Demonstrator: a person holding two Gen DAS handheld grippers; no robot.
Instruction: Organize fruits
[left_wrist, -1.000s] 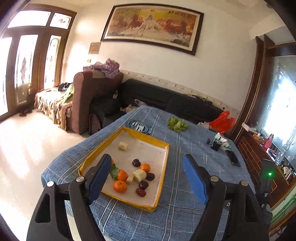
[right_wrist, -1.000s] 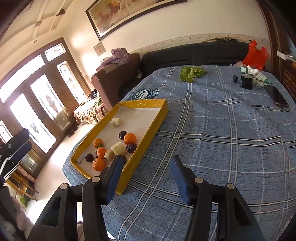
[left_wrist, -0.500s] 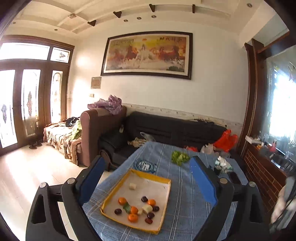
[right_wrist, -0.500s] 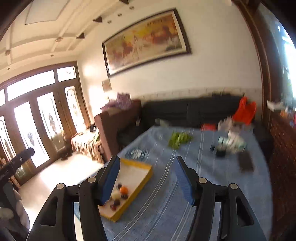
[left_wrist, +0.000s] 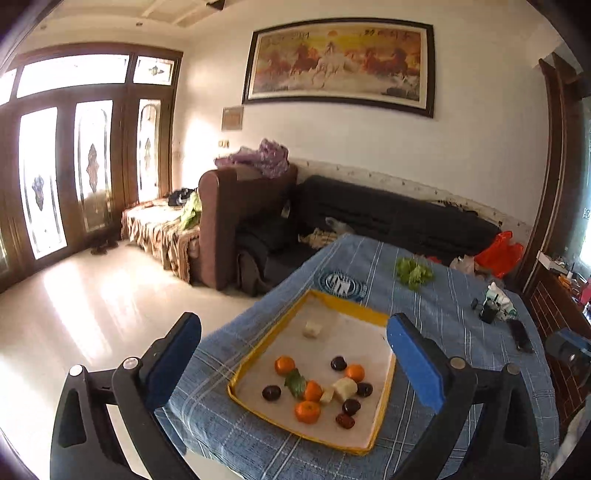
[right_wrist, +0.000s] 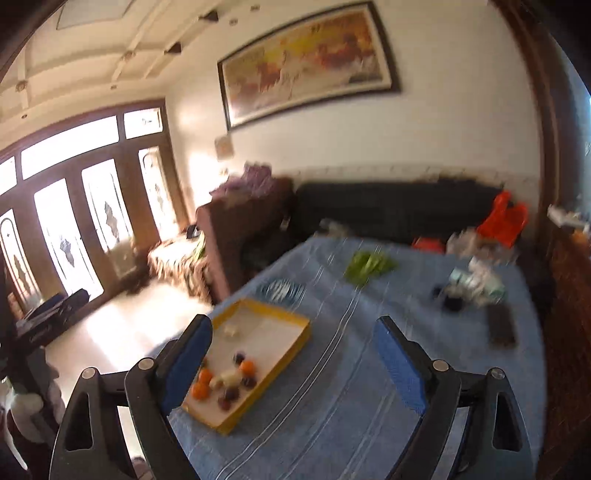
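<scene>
1. Blue-padded left claw (left_wrist: 293, 363): held above the near end of the table and tipped downward; its jaws are opening and stand wide, with nothing gripped. The tray of fruit appears between the pads, but lies well below them.
2. Right claw (right_wrist: 291, 360): likewise raised and tipped downward, its jaws opening wide and empty; only tablecloth and the tray's right side show between the pads.
3. Tray (left_wrist: 381, 406): a shallow yellow-edged rectangle with a white floor, lying flat on the blue checked tablecloth (left_wrist: 436, 306) at the table's left side. Its long axis runs away from both cameras, toward the dark sofa (left_wrist: 391, 218).
4. Fruit: four oranges (left_wrist: 307, 411), several dark round fruits (left_wrist: 271, 392), pale cut pieces (left_wrist: 344, 387) and a green leaf (left_wrist: 295, 382) cluster at the tray's near end; one pale piece (left_wrist: 312, 328) lies alone toward the far end.
5. Left view, sharp: each fruit can be told apart, and the other claw's body (left_wrist: 567, 349) shows at the right edge.
6. Right view, blurred: the fruit reads only as orange and dark blobs. It shows more bare cloth right of the tray, with leafy greens (right_wrist: 367, 266), a dark flat object (right_wrist: 500, 326) and small clutter (right_wrist: 474, 282) farther off.
</scene>
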